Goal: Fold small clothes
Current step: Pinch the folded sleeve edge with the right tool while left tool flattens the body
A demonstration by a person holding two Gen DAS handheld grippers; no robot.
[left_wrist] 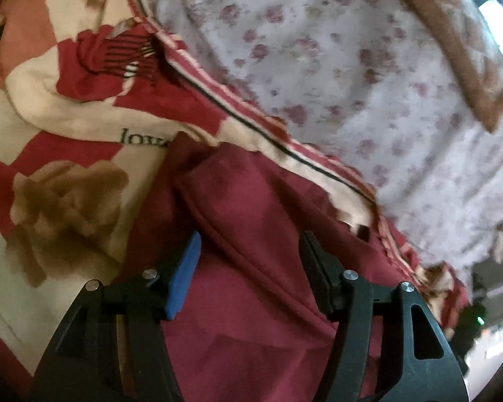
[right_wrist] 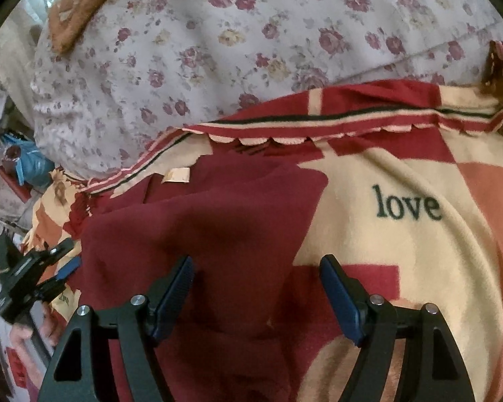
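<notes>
both grippers, left (left_wrist: 249, 251) and right (right_wrist: 256, 276), hang released, jaws apart over the dark red cloth garment (right_wrist: 198, 221), gripping nothing. it lies part-folded on the red-and-cream patterned blanket (right_wrist: 402, 181). likely between folds; next, regrasp an edge, fold across.

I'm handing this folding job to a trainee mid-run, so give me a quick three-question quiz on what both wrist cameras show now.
1. True or false: the left gripper is clamped on the dark red cloth garment.
2. Which word is printed on the cream and red patterned blanket?
3. What does the blanket lie on? A) a bare wooden table B) a white sheet with small pink flowers C) a blue mat

Key: 1 false, its fingers stand apart above the cloth; 2 love; 3 B
</notes>
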